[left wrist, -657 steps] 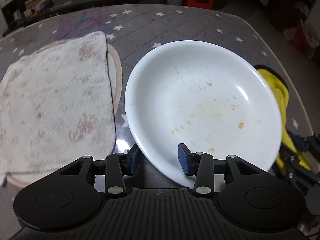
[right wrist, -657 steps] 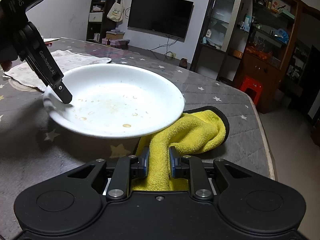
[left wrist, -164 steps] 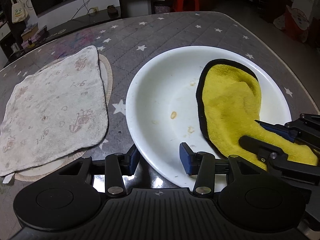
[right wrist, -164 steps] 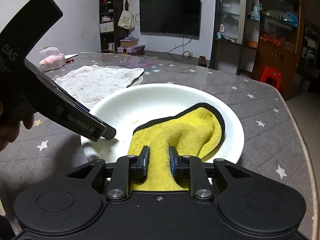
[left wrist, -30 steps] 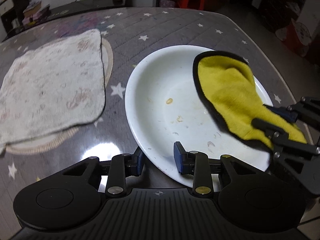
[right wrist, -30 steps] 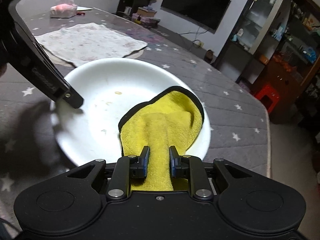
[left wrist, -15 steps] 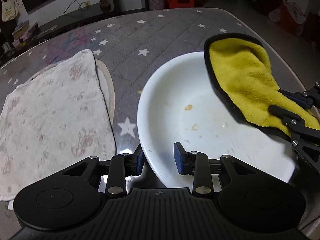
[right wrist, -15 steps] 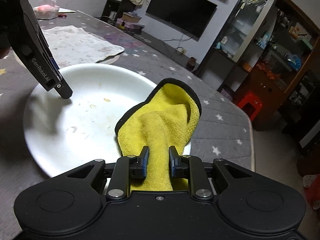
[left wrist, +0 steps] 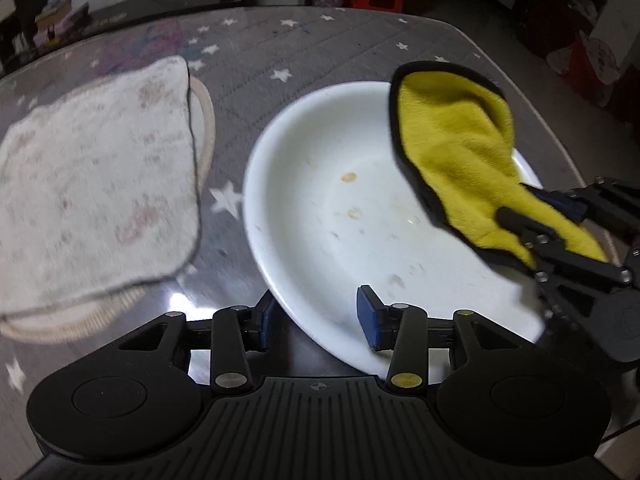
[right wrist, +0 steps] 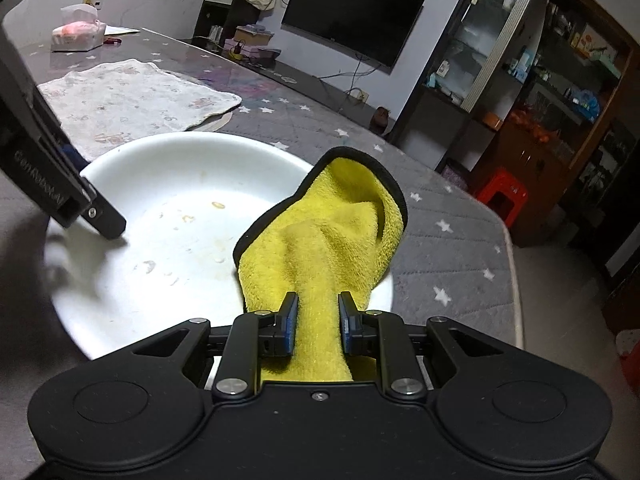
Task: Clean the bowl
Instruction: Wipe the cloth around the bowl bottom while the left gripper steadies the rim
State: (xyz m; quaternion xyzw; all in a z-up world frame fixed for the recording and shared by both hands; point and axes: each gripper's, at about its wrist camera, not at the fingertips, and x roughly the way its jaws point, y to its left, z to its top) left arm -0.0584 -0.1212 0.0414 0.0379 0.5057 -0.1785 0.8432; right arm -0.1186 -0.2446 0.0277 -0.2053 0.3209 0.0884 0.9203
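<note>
Right claw [right wrist: 316, 322] is clamped on the yellow cloth [right wrist: 324, 232], which flops forward over the far right rim of the bowl [right wrist: 168, 168]. Left claw [left wrist: 316, 316] straddles the near rim, one pad outside and one inside; looks like it's pinching the rim to steady it, though I can't tell for sure the pads actually touch.

Going big to small: grey star-print table [left wrist: 320, 40], then a pale towel [left wrist: 92, 176] lying flat to the left of the bowl on a round mat, apart from it. The bowl sits just in front of the left claw, tilted a bit by the look of it.

Small stuff is what matters: an orange-brown spot [left wrist: 349, 177] toward the far side of the bowl floor, a fainter ring [left wrist: 354, 212] nearer the middle, and some smears closer to the near rim (blurry frame, so there may be more).

My take: the cloth is riding high, mostly over the rim. To wipe well, I'd drop the right claw so the terry lies flat on the floor, then sweep across the spots toward the left claw, with the rim held firm so the bowl doesn't skate.
</note>
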